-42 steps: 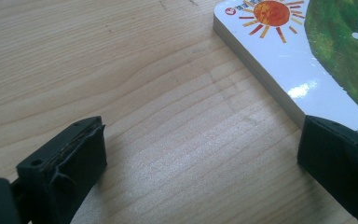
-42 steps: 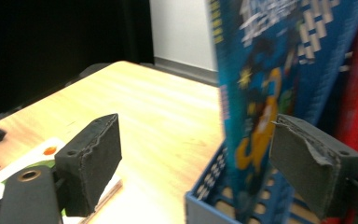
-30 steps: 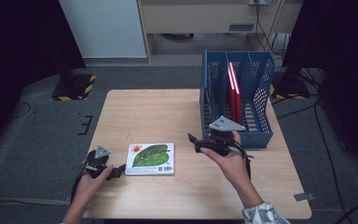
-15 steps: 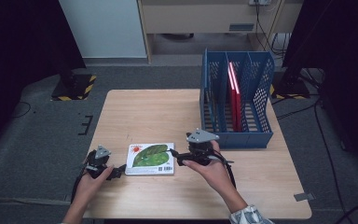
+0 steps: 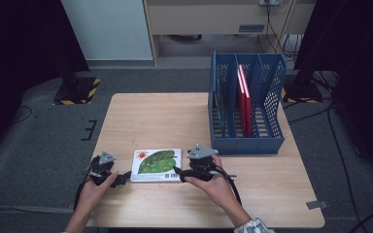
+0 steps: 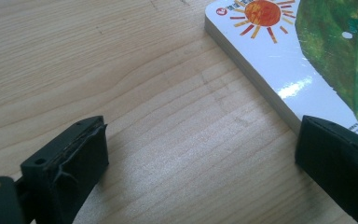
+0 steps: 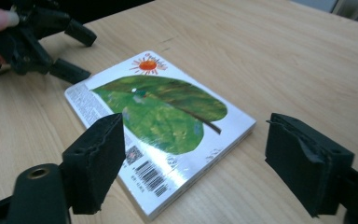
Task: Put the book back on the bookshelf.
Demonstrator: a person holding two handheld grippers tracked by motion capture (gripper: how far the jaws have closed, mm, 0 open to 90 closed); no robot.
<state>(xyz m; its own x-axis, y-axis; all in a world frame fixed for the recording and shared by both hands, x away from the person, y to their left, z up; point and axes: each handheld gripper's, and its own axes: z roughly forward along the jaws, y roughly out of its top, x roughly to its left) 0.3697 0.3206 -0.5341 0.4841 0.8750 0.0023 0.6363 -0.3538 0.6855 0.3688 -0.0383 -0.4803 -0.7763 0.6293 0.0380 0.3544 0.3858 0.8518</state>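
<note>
A picture book (image 5: 156,164) with a green leaf and an orange sun on its cover lies flat near the front of the wooden table (image 5: 165,116). At the book's left edge my left gripper (image 5: 124,178) rests low on the wood, open. In the left gripper view its jaws (image 6: 200,163) stand wide and the book (image 6: 307,60) runs by the right jaw. My right gripper (image 5: 177,172) sits at the book's right edge, open. Its jaws have just been closing a little. In the right gripper view they (image 7: 193,163) straddle the near corner of the book (image 7: 163,112) without touching it.
A blue mesh file rack (image 5: 267,111) stands at the back right of the table, with red books (image 5: 245,97) upright in its middle slot. The left gripper (image 7: 72,51) and a hand appear beyond the book in the right gripper view. Dark floor surrounds the table.
My right gripper has come left and down from beside the blue rack to the book's right edge. The left gripper and the book have stayed where they were.
</note>
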